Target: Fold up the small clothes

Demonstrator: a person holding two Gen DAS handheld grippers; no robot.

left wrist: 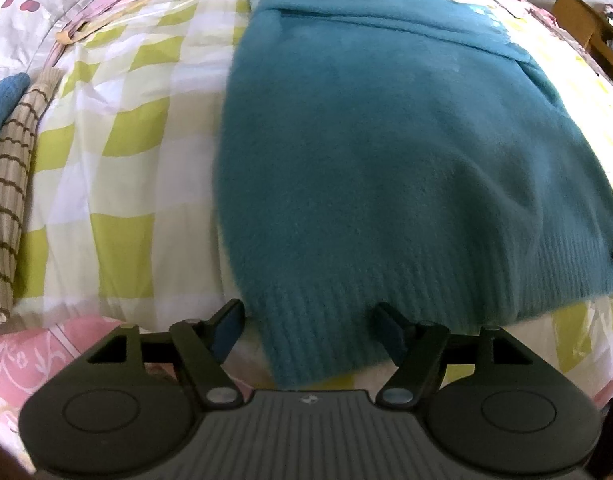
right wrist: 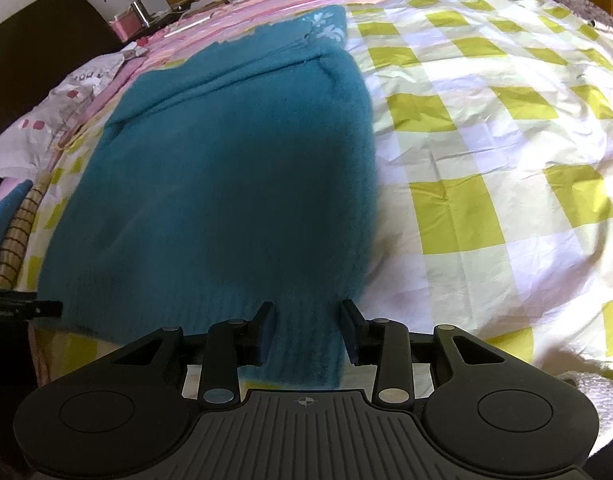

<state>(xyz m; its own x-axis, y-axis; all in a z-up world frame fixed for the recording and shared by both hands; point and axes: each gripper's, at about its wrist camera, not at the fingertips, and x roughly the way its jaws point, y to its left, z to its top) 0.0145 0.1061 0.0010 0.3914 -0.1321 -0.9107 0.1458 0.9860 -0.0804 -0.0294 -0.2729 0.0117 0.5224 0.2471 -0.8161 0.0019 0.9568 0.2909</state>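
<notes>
My left claw (left wrist: 306, 320) stands spread, its pads clear of the teal sweater (left wrist: 386, 152), whose ribbed hem corner lies between them. My right claw (right wrist: 308, 328) is also spread, straddling the hem's other corner without pressing it. The sweater lies flat on the green-and-white checked bed sheet (right wrist: 486, 140). A striped garment (left wrist: 8, 184) lies at the left.

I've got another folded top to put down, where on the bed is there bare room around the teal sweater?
Widest free patch: the checked sheet right of the teal sweater. A narrower strip lies between the sweater and the striped garment. The far pink edge is cluttered.
</notes>
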